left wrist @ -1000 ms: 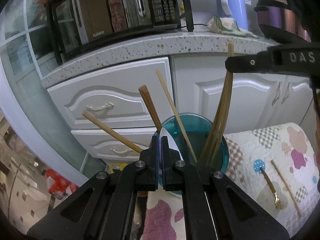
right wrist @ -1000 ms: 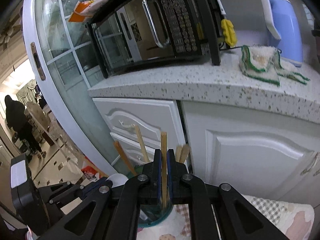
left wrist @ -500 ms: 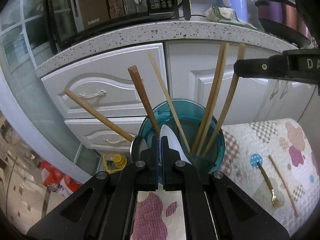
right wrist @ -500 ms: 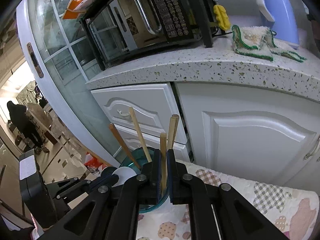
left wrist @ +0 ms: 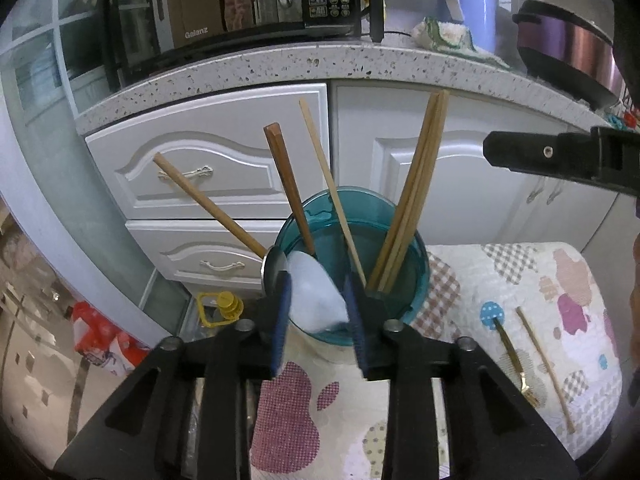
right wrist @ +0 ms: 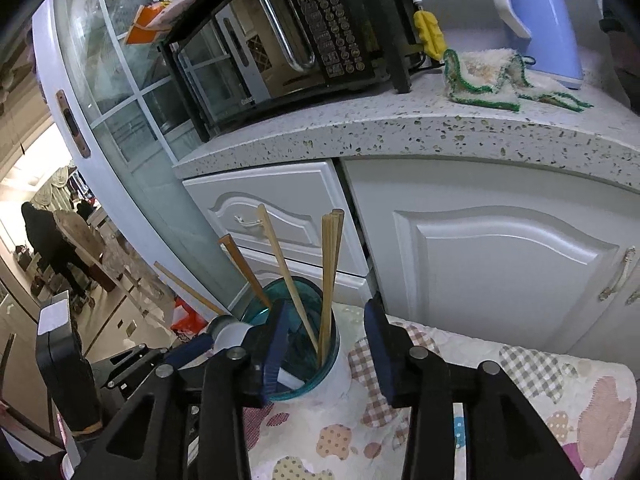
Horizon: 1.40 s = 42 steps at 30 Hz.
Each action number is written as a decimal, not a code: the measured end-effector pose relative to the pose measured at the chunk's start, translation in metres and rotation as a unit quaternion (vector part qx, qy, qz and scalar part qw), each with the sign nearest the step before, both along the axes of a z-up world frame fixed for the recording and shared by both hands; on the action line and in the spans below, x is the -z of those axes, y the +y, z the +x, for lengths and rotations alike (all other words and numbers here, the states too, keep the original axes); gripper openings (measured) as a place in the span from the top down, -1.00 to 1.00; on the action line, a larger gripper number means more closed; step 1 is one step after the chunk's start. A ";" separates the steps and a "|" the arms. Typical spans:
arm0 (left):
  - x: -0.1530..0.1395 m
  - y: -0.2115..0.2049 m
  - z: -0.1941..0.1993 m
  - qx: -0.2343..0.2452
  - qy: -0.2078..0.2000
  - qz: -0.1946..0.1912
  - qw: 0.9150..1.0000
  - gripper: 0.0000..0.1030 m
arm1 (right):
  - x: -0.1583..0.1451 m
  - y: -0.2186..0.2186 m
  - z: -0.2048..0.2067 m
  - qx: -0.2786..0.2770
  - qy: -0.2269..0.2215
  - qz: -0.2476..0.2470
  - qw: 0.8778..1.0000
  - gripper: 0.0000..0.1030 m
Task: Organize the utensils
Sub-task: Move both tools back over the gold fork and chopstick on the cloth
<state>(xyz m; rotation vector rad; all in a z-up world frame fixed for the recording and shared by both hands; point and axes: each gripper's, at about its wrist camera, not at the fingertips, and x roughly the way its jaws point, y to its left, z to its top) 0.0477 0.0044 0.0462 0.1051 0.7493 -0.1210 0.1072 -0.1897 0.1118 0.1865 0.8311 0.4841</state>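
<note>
Both tools stand with jaws apart: the left tool (left wrist: 318, 312) brackets a white spoon (left wrist: 316, 300) leaning in the round teal plastic cup (left wrist: 416, 256); the right tool (right wrist: 324, 344) holds nothing. Lift both clear without nudging the wooden chopsticks (left wrist: 416, 188), then fetch the gold fork (left wrist: 514, 364).

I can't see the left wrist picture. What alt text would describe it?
An open left hand-held gripper hovers at a teal cup holding chopsticks and a white spoon. A gold fork and another chopstick lie on the patterned cloth.
</note>
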 end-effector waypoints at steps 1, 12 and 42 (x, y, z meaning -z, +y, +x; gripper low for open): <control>-0.001 0.000 -0.002 0.000 -0.001 -0.001 1.000 0.27 | -0.001 -0.001 -0.003 0.000 0.000 -0.001 1.000 0.27; -0.017 -0.006 -0.021 -0.002 -0.009 -0.019 1.000 0.11 | -0.010 -0.015 -0.030 0.008 -0.010 -0.019 1.000 0.11; 0.042 -0.073 -0.037 0.101 0.128 -0.103 0.981 -0.12 | 0.147 -0.134 -0.079 0.078 0.170 -0.099 0.977 0.27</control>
